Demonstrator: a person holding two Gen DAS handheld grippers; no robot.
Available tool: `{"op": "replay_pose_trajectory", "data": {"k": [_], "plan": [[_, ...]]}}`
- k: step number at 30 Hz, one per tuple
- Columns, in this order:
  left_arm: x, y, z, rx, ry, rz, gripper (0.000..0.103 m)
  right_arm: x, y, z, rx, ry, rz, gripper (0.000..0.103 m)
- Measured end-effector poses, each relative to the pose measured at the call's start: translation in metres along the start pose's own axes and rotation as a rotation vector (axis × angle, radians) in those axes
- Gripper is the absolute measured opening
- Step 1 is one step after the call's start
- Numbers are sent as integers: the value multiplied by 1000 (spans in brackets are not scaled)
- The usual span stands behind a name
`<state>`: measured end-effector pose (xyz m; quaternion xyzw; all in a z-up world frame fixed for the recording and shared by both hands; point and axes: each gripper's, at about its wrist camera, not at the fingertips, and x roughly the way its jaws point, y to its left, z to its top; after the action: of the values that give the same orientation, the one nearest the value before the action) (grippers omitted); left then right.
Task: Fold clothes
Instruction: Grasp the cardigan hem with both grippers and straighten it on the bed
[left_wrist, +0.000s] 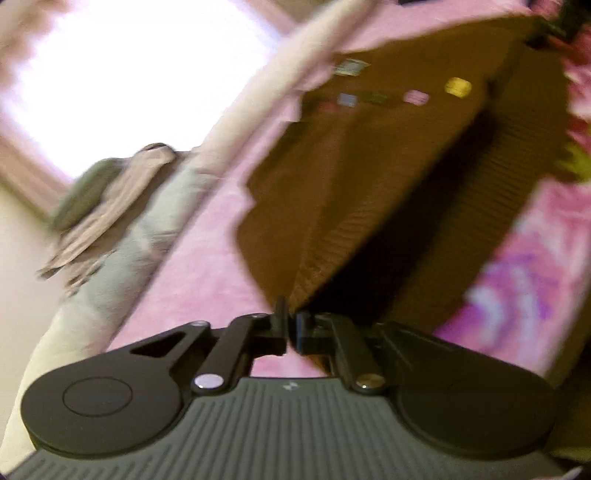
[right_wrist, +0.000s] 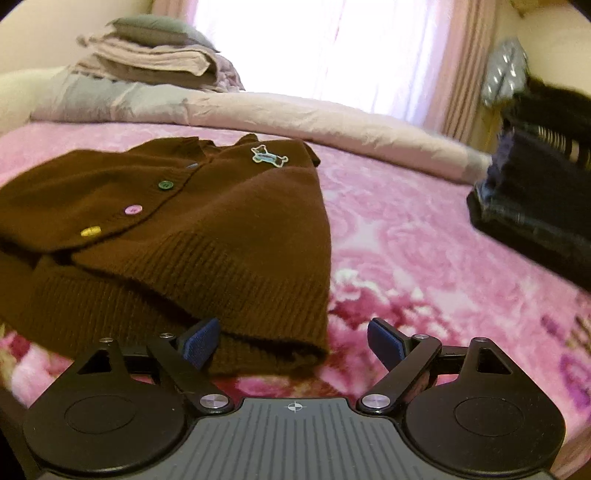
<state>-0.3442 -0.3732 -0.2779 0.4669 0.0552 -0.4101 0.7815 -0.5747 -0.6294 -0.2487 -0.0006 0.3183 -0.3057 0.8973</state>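
A brown knit cardigan (right_wrist: 192, 229) with coloured buttons and a small dog patch lies on the pink floral blanket (right_wrist: 406, 236). In the blurred, tilted left wrist view the cardigan (left_wrist: 369, 166) fills the middle. My left gripper (left_wrist: 291, 325) is shut on the cardigan's ribbed hem corner and holds it off the blanket. My right gripper (right_wrist: 293, 341) is open, its blue pads on either side of the near ribbed hem corner, which lies flat on the blanket.
A rolled duvet (right_wrist: 295, 114) lies along the far edge of the bed, with a stack of folded linen and a grey pillow (right_wrist: 155, 55) at the back left. A pile of dark clothes (right_wrist: 535, 192) sits at the right. A bright window with pink curtains is behind.
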Motion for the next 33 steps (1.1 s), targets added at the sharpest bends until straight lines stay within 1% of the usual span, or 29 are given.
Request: {"op": "replay_pose_trajectory", "data": {"k": [2, 4, 7, 9, 11, 13, 15, 16, 17, 19, 21, 23, 25, 28, 29, 31, 33], "plan": [[-4, 15, -3, -53, -1, 18, 4, 0, 1, -2, -7, -7, 27, 86], [-5, 23, -4, -89, 1, 18, 4, 1, 3, -3, -9, -13, 50, 86], [-5, 33, -8, -147, 13, 15, 4, 7, 2, -1, 17, -17, 31, 86], [-7, 32, -11, -147, 20, 9, 4, 9, 0, 0, 21, -20, -5, 86], [-10, 28, -14, -135, 24, -5, 4, 8, -1, -1, -5, -23, -39, 86], [-10, 25, -16, -145, 30, -19, 3, 6, -2, -4, -5, -23, -31, 86], [-10, 24, -15, -166, 26, -29, 3, 5, -3, -4, 18, -27, 0, 86], [-10, 25, -12, -173, 19, -28, 3, 6, -2, -4, 26, -28, 14, 80], [-10, 28, -9, -176, 10, -23, 3, 7, -2, -3, 28, -26, 26, 65], [-12, 35, -3, -175, -8, -3, 3, 10, -2, -2, 34, -26, 46, 61], [-15, 46, 2, -174, -27, 19, 3, 12, -5, 1, 17, -18, 50, 19], [-21, 57, 6, -167, -48, 33, 3, 10, -10, 8, -31, -14, 12, 1], [-32, 61, 10, -148, -76, 20, 3, -2, -27, 18, -69, -29, -52, 1], [-54, 50, 9, -103, -109, -11, 3, -35, -43, 27, -173, -81, -152, 1], [-60, 43, 6, -96, -106, -29, 3, -47, -43, 25, -207, -89, -174, 1], [-66, 27, -2, -93, -73, -84, 3, -67, -41, 18, -274, -97, -213, 1], [-63, 8, -12, -64, -29, -129, 3, -67, -33, -1, -304, -53, -200, 1]]}}
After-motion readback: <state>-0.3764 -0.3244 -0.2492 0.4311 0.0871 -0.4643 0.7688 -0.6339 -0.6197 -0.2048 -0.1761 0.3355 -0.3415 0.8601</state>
